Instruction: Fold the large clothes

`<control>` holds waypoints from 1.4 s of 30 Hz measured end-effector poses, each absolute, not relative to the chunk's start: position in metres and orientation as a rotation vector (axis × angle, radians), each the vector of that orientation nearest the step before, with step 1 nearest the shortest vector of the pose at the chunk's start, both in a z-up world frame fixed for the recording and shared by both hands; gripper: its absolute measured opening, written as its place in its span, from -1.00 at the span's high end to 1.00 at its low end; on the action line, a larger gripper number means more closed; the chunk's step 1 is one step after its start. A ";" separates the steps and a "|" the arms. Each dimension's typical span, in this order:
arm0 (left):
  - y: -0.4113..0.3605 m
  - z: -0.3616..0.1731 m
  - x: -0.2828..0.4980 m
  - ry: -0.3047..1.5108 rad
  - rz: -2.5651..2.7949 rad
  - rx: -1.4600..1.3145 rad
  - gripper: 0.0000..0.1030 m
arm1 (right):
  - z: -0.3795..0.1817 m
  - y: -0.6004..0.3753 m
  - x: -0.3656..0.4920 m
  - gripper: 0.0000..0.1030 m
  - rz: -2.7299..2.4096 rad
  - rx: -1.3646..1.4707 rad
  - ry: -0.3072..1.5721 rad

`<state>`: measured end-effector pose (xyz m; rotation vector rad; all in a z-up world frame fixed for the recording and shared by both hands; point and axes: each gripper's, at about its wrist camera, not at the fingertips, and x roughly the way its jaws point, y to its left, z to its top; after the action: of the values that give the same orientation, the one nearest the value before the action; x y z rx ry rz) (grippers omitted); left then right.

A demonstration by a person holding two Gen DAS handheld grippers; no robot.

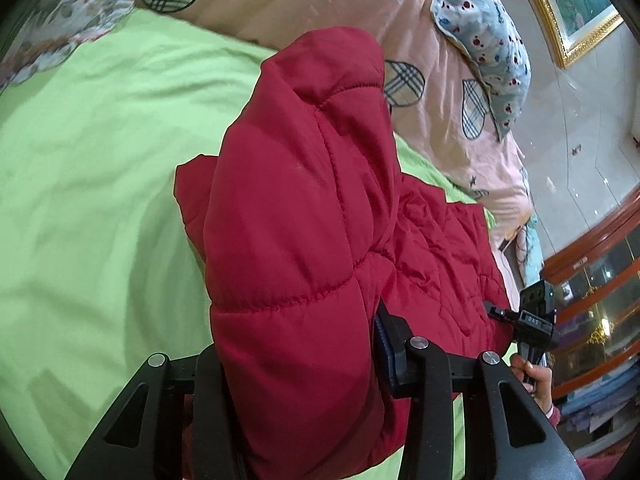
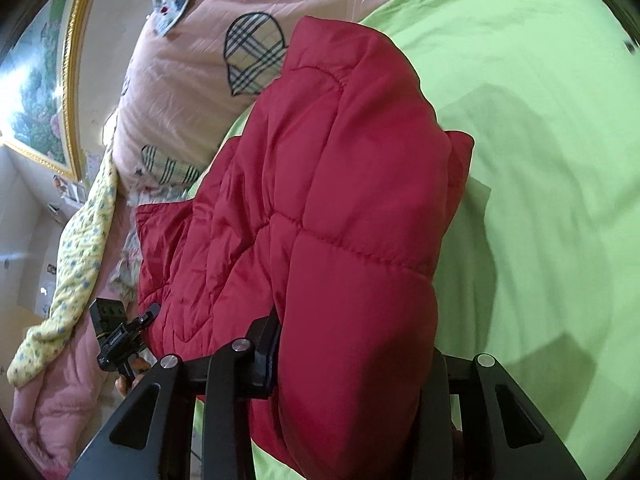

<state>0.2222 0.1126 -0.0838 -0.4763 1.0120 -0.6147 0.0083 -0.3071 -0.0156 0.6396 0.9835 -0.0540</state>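
Observation:
A red quilted puffer jacket (image 1: 296, 208) lies on a light green bed sheet (image 1: 96, 152). My left gripper (image 1: 300, 364) is shut on a thick folded part of the jacket, which bulges up between its fingers and hides the tips. In the right wrist view my right gripper (image 2: 352, 364) is likewise shut on a padded fold of the same jacket (image 2: 344, 184). The rest of the jacket spreads flat between both grippers. Each view shows the other gripper at its edge: the right one (image 1: 532, 320) and the left one (image 2: 120, 336).
A pink duvet (image 1: 320, 4) with plaid hearts and a blue patterned pillow (image 1: 484, 48) lie at the head of the bed. A gold-framed picture (image 1: 576, 12) hangs on the wall. A wooden glass cabinet (image 1: 600, 280) stands beside the bed. A yellow floral cloth (image 2: 76, 264) drapes off the edge.

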 end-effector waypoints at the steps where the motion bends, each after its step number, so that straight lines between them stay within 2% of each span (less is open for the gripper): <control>1: 0.116 -0.084 0.215 1.023 -0.617 -0.483 0.21 | -0.016 -0.303 0.002 0.29 -0.050 0.646 0.986; 13: 0.134 -0.097 0.194 1.058 -0.584 -0.493 0.13 | -0.032 -0.296 -0.029 0.24 -0.071 0.717 0.975; 19: 0.126 -0.099 0.189 1.031 -0.506 -0.426 -0.04 | -0.038 -0.298 -0.026 0.06 -0.121 0.668 0.971; 22: 0.123 -0.097 0.184 1.028 -0.475 -0.406 -0.20 | -0.038 -0.296 -0.028 -0.03 -0.139 0.650 0.971; 25: 0.117 -0.092 0.178 1.028 -0.451 -0.389 -0.42 | -0.032 -0.291 -0.030 -0.25 -0.168 0.585 0.978; 27: 0.114 -0.088 0.172 1.015 -0.433 -0.356 -0.50 | -0.026 -0.286 -0.031 -0.54 -0.209 0.521 0.987; 30: 0.106 -0.076 0.165 0.995 -0.392 -0.305 -0.59 | -0.015 -0.281 -0.035 -0.81 -0.278 0.414 0.982; 42: 0.090 -0.034 0.127 0.876 -0.245 -0.184 -0.75 | 0.019 -0.274 -0.037 -0.86 -0.373 0.277 0.898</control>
<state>0.1270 0.0901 -0.0335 -0.1843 0.8761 -0.2451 -0.0368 -0.2739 0.0189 0.2771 0.8979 -0.3734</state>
